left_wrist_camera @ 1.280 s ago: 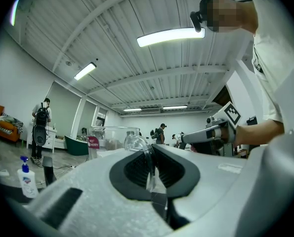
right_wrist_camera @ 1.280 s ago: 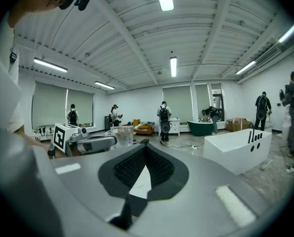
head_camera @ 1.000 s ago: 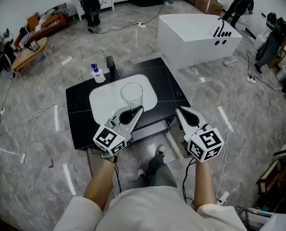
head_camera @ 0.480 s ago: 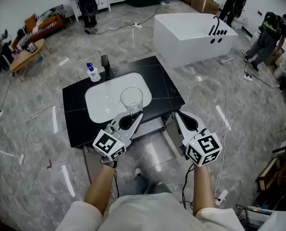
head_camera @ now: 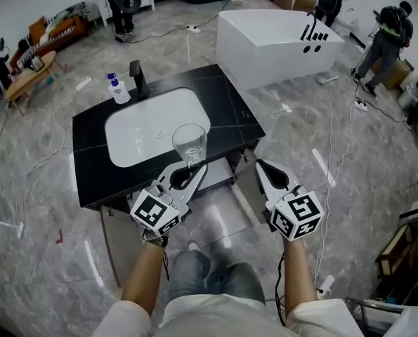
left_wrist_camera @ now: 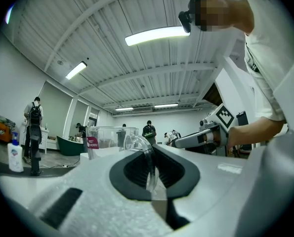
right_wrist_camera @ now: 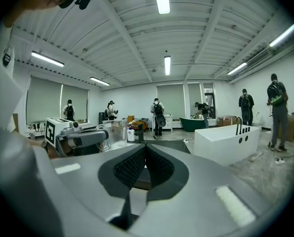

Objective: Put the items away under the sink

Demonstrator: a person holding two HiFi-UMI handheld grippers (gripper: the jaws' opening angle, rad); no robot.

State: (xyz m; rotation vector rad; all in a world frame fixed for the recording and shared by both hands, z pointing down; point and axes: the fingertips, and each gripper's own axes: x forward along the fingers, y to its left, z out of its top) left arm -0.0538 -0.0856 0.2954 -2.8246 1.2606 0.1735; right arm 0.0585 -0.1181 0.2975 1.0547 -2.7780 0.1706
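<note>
A clear glass cup (head_camera: 190, 144) hangs upright over the front edge of the black sink cabinet (head_camera: 89, 167). My left gripper (head_camera: 199, 166) is shut on the cup's near rim, and in the left gripper view the rim (left_wrist_camera: 146, 157) sits pinched between the pads. Level with it to the right, my right gripper (head_camera: 259, 163) is shut with nothing between its jaws; it points past the cabinet's front right corner. In the right gripper view the shut jaws (right_wrist_camera: 144, 149) face the room, with the cup (right_wrist_camera: 116, 132) off to the left.
The counter holds a white basin (head_camera: 149, 125), a black faucet (head_camera: 136, 78) and a soap bottle (head_camera: 116, 90) at the back. Below the front edge, a pale opening of the cabinet (head_camera: 219, 181) shows. A white bathtub (head_camera: 275, 37) stands behind. Cables cross the marble floor, and people stand far off.
Both grippers have sunk and drawn back toward the cabinet's front. The cup, still held, has gone from over the basin to over the front edge. The view has dropped lower.
</note>
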